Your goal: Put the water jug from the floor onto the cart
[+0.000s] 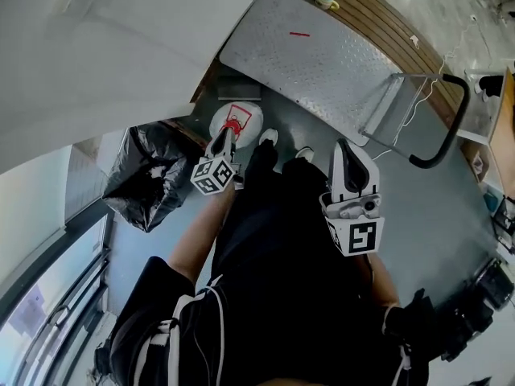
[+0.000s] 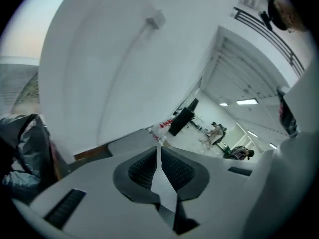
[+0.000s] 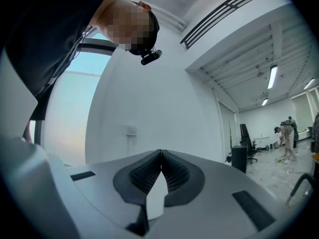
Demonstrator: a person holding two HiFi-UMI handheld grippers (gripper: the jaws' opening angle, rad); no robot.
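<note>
Cart (image 1: pixel 322 55) stands on grey floor (image 1: pixel 451 215). Black bag (image 1: pixel 149 175) lies to its left. Water jug (image 1: pixel 241 119) sits on floor near cart's deck. Left gripper (image 1: pixel 228 130) points toward jug, jaws pressed together, holding nothing. Right gripper (image 1: pixel 342 145) likewise closed.

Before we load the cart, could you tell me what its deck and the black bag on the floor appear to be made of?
The cart deck looks like bare metal: silvery, with a raised tread pattern. The black bag looks like thin plastic film: glossy, crumpled, with shiny creases.
</note>
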